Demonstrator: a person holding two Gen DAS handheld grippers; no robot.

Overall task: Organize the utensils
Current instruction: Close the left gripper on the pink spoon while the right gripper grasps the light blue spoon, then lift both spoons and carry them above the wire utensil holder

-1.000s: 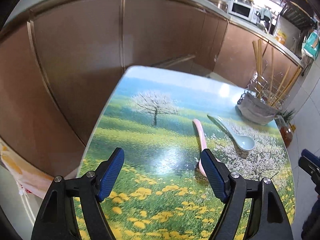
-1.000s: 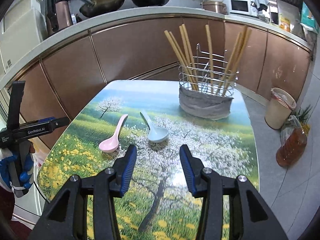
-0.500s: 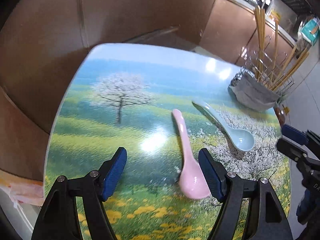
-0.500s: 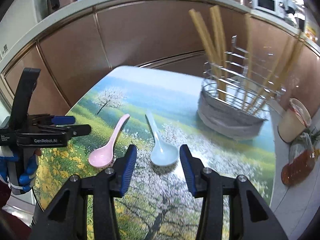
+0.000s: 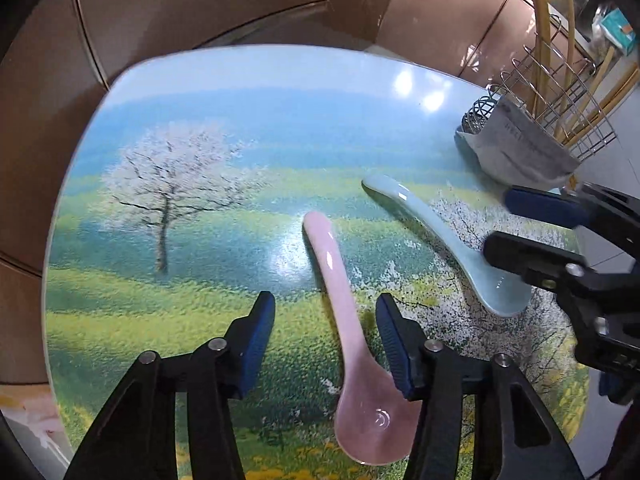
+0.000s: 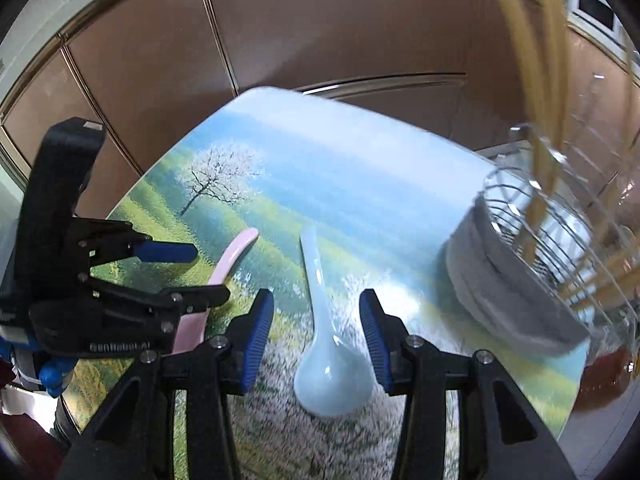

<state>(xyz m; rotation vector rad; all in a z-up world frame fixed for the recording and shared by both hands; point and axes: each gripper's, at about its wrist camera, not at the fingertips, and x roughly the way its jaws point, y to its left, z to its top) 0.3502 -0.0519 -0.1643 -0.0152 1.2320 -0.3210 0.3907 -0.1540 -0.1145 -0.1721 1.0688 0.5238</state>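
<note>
**Both grippers over spoons, nothing grasped yet**

Where the bench (image 5: pixel 192 80) carries its printed meadow and blossoming tree, two ceramic soup spoons found lying flat, side by side, handles pointing toward the far edge, bowls toward the cameras. Pink spoon (image 5: pixel 352 344) on the left, pale blue spoon (image 6: pixel 324 344) on the right, near each other but apart.

Left gripper (image 5: pixel 326 316) poised over the pink spoon, straddling its handle just above the bowl. Jaws noted as having just been closing, spoon between them; right-hand pad close beside the spoon's edge, left-hand pad still clear with bench showing in the gap. Not yet clamped: released.

Right gripper (image 6: pixel 316 320) poised likewise over the pale blue spoon, handle and top of bowl between the blue pads, bench visible on both sides. Released, no contact seen.

Wire utensil basket (image 6: pixel 532 264) with a grey band around its base standing at the far right of the bench, well apart from both spoons, holding long wooden chopsticks (image 5: pixel 540 32) upright and leaning. Brown cabinet fronts (image 6: pixel 320 24) noted behind the bench. Blue-gloved hand (image 6: pixel 52 372) seen on the left gripper's handle.
</note>
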